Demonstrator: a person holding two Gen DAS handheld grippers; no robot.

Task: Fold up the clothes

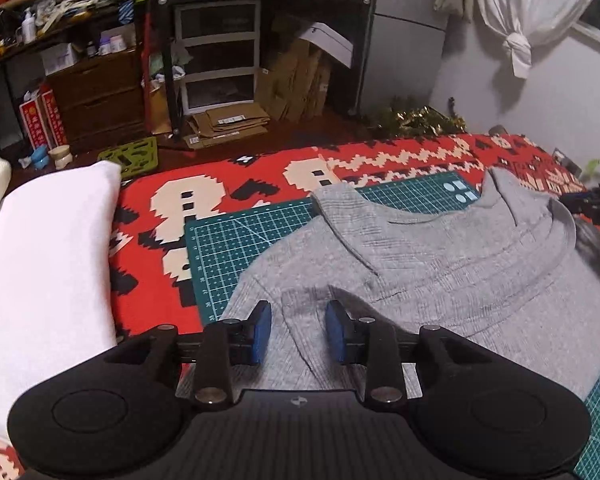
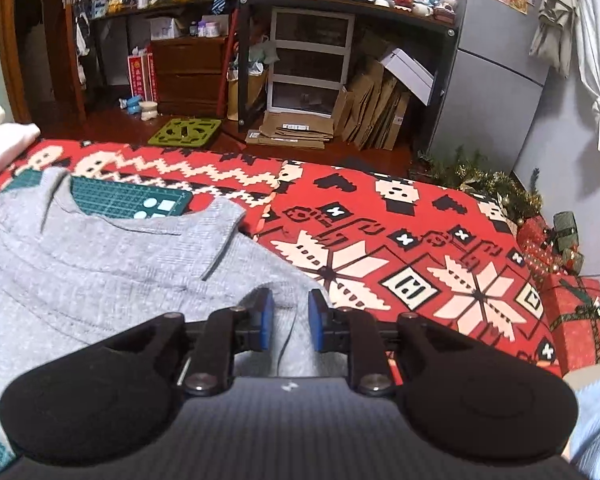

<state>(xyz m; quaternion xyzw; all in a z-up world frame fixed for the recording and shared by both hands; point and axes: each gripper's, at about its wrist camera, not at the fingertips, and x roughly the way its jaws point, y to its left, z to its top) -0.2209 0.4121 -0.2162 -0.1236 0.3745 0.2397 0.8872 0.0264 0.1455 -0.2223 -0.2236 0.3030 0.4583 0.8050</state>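
1. Top (image 1: 440, 276): grey, faint check weave.
2. Mat (image 1: 236, 248): dark green, white grid.
3. Blanket (image 2: 400, 248): red, cream/black pixel snowflakes, zigzags.
4. Pads (image 1: 262, 332): blue; gripper bodies black.
5. Pillow (image 1: 48, 264): white.

Grey knit garment (image 1: 440, 264), laid flat and partly folded. Resting on green cutting mat (image 1: 236, 240), neckline facing away.

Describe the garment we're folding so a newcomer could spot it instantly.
Start at the red patterned blanket. On it lies a green cutting mat, and across that mat sprawls the grey knit top. It is plain grey, unlike the folded white pile beside it.
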